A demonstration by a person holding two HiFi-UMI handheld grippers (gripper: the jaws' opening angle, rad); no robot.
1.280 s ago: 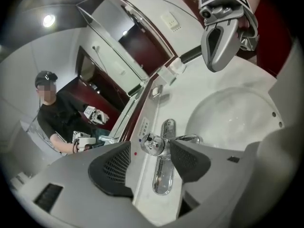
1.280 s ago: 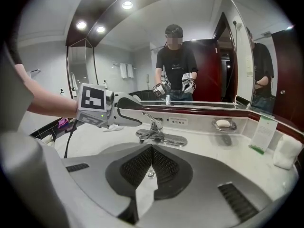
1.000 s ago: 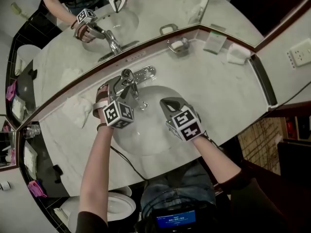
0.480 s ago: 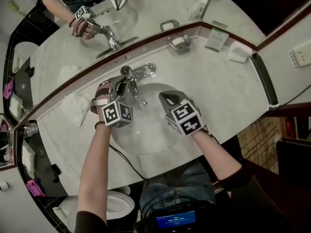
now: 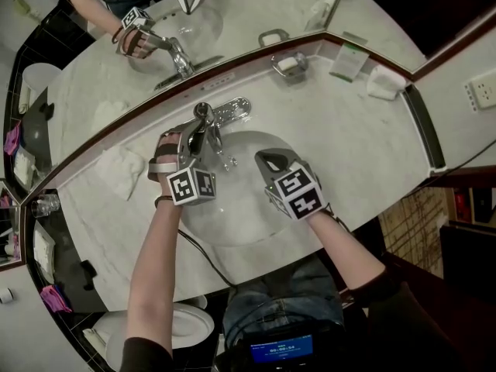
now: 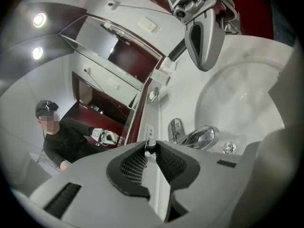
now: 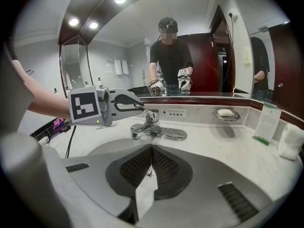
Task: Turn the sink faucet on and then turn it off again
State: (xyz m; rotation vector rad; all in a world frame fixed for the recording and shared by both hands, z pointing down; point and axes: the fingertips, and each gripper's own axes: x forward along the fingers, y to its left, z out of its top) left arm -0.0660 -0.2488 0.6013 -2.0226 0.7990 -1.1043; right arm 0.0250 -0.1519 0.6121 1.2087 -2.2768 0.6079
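Observation:
The chrome faucet [image 5: 220,147] stands behind the round sink basin [image 5: 232,219], and its lever handle [image 5: 203,115] points toward me. My left gripper [image 5: 198,130] is at the lever. Its jaws have just been closing, and the lever's chrome tip [image 6: 150,146] sits pinched between the pads. From the right gripper view, the left gripper [image 7: 127,101] clasps the lever above the faucet [image 7: 153,126]. I see no water at the spout [image 6: 203,137]. My right gripper [image 5: 268,162] hangs shut and empty over the basin, right of the faucet.
A soap dish [image 5: 287,66] with a bar sits on the marble counter behind the sink. A crumpled white towel [image 5: 118,169] lies left of the basin, with a card [image 5: 349,60] and folded cloths [image 5: 384,84] at right. A mirror runs behind the counter.
The left gripper's jaws have closed around the faucet lever, and its marker cube has rolled a little. The right gripper has barely shifted.

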